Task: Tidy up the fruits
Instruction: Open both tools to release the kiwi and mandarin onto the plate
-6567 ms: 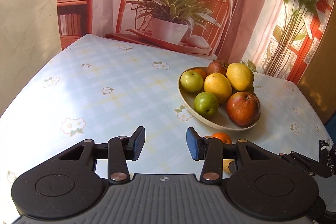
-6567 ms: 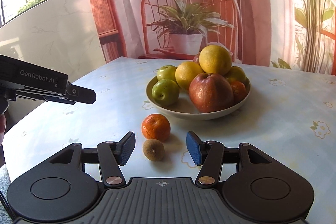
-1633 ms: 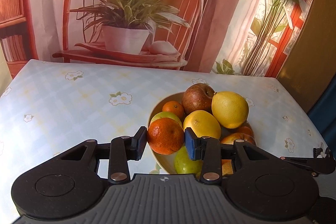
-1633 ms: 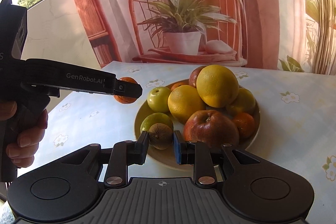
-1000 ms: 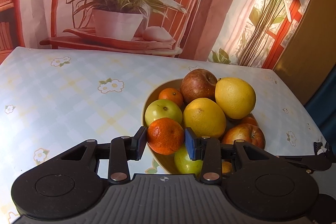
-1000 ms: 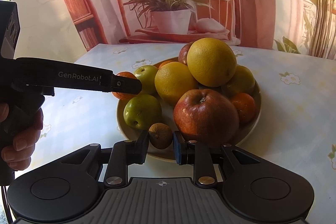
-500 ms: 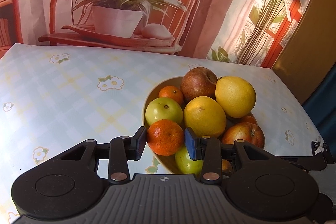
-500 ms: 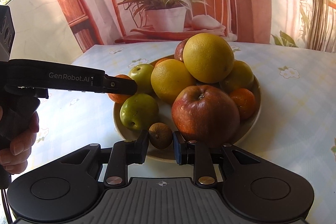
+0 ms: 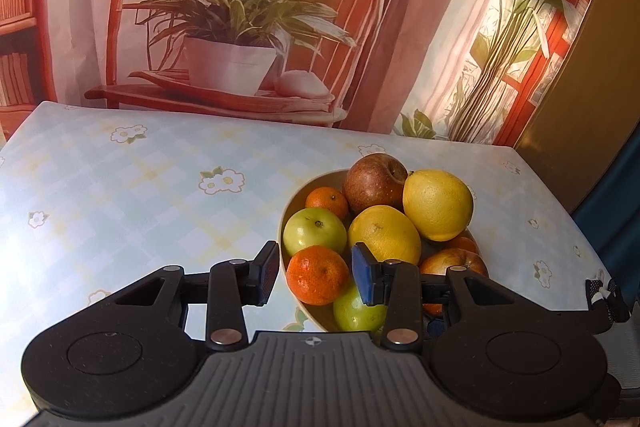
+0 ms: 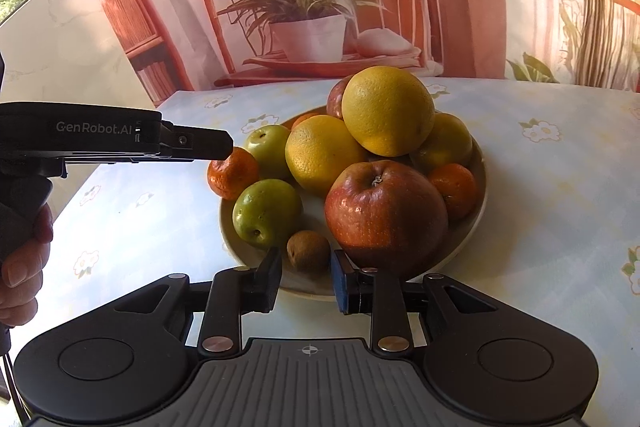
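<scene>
A cream bowl (image 9: pixel 304 187) holds a heap of fruit: yellow citrus (image 10: pixel 388 111), a red apple (image 10: pixel 384 215) and green apples (image 10: pixel 266 213). The orange mandarin (image 9: pixel 318 275) rests at the bowl's near-left rim on a green apple. My left gripper (image 9: pixel 316 267) straddles it, open, with a narrow gap on each side. In the right wrist view the left gripper's fingertip (image 10: pixel 218 147) sits over the mandarin's (image 10: pixel 232 173) top. The brown kiwi (image 10: pixel 308 253) lies on the bowl's front floor between the pads of my right gripper (image 10: pixel 306 267), whose jaws are opening with a slight gap showing.
The bowl stands on a table with a pale blue floral cloth (image 9: pixel 140 195). A printed backdrop (image 9: pixel 240 27) of a chair and potted plant hangs behind the far edge. A person's hand (image 10: pixel 22 267) holds the left gripper's handle at the left.
The left gripper has lifted a little off the mandarin, which now rests in the bowl and sits lower between the pads. The right pads have parted slightly from the kiwi.
</scene>
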The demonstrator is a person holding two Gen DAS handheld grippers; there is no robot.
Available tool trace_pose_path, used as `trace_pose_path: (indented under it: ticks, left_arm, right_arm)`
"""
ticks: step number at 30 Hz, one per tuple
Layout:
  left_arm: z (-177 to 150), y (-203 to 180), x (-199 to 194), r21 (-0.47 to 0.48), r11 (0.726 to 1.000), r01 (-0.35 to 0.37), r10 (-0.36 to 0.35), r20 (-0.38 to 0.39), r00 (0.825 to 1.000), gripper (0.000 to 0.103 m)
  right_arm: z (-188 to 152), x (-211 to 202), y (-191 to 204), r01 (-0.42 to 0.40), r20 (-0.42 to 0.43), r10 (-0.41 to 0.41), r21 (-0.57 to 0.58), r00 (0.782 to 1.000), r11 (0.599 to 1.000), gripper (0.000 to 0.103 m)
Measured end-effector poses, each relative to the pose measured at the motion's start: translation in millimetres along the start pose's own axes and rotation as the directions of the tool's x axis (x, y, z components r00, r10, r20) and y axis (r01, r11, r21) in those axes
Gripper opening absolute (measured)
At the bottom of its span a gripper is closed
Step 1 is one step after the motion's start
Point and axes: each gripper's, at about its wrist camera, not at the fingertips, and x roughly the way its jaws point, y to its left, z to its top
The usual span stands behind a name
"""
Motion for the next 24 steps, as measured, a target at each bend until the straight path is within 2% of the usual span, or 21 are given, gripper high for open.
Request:
trace_pose_path:
  ticks: [3,5,7,11,14,16,20,24]
  left_arm:
    - [0.6,-2.0,-10.0,0.005,1.0,-0.013,0.012,0.015,1.0,0.042]
    - [0.8,-3.1,-18.1,0.01,1.0,-0.024,0.024,0.024,0.999,0.046]
    - [0.6,-4.4,-25.4,0.015,0.999,-0.035,0.034,0.033,0.999,0.057]
    - [-0.4,-5.5,-43.9,0.025,0.997,-0.072,0.07,0.058,0.996,0.066]
    - [-1.8,-6.4,-60.9,0.03,0.996,-0.088,0.086,0.078,0.993,0.076]
    - [-3.3,-6.7,-74.4,0.026,0.997,-0.072,0.069,0.096,0.993,0.085]
    - [-9.2,-10.4,-102.8,0.011,0.997,-0.078,0.076,0.143,0.987,0.093]
    - [-14.0,-15.3,-122.2,0.017,0.997,-0.08,0.077,0.142,0.987,0.096]
  right_arm:
    - [-1.4,-6.6,1.6,-0.002,0.005,0.002,-0.006,1.0,1.0,0.033]
    - [-2.6,-11.0,2.8,0.002,0.011,-0.002,-0.012,1.0,1.0,0.034]
    - [-3.4,-16.6,3.1,0.002,0.018,-0.001,-0.014,1.0,1.0,0.034]
    - [-4.3,-30.3,3.7,0.003,0.043,-0.003,-0.015,0.999,1.0,0.036]
    - [-3.6,-42.4,6.8,0.028,0.062,-0.025,-0.048,0.998,0.998,0.042]
    - [-3.7,-53.0,9.1,0.049,0.085,-0.042,-0.076,0.996,0.996,0.053]
    - [-4.0,-77.6,8.7,0.069,0.135,-0.058,-0.079,0.989,0.995,0.069]
    - [-3.4,-101.6,9.7,0.095,0.191,-0.081,-0.067,0.978,0.993,0.098]
